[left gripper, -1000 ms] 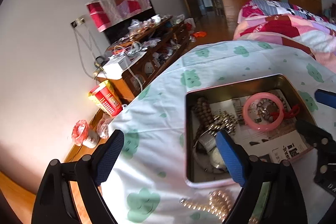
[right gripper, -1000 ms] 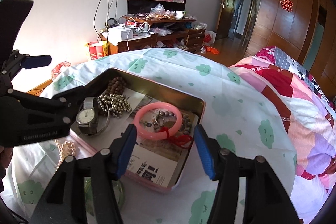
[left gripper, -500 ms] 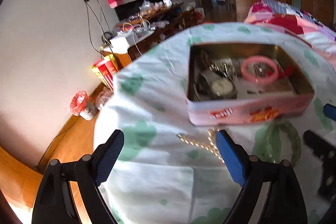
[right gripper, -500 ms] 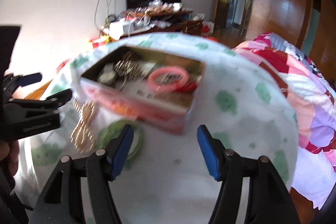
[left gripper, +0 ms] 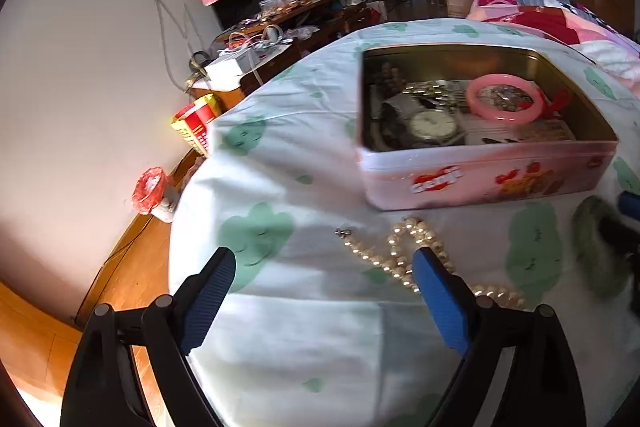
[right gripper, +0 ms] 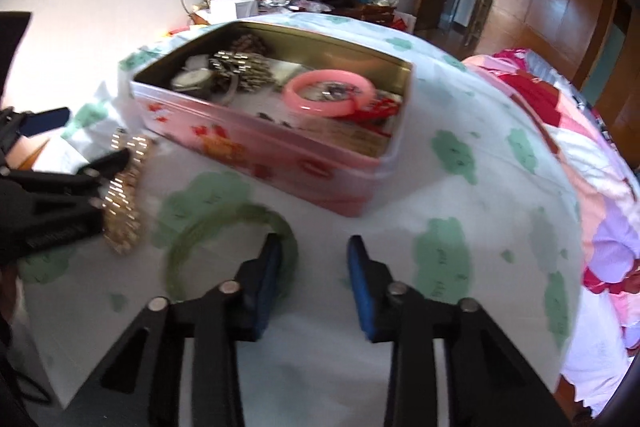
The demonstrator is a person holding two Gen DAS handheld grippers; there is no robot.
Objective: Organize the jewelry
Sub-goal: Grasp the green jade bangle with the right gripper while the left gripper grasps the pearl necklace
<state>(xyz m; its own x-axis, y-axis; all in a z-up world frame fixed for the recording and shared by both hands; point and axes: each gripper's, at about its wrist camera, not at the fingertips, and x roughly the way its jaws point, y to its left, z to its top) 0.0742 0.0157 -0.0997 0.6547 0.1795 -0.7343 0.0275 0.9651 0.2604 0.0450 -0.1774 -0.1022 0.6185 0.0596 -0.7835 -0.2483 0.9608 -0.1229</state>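
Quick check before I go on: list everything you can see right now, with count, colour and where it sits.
tin box: one, pink outside, gold inside, open, on the cloth
pink bangle: one, pink, inside the tin
watch: one, silver with pale dial, inside the tin
bead strands: count unclear, brown and metallic, inside the tin
pearl necklace: one, cream, on the cloth in front of the tin
green bangle: one, green, on the cloth in front of the tin
cloth: one, white with green prints, covering the surface
left gripper: black, blue pads, open, beside the pearls
right gripper: black, blue pads, open, at the green bangle
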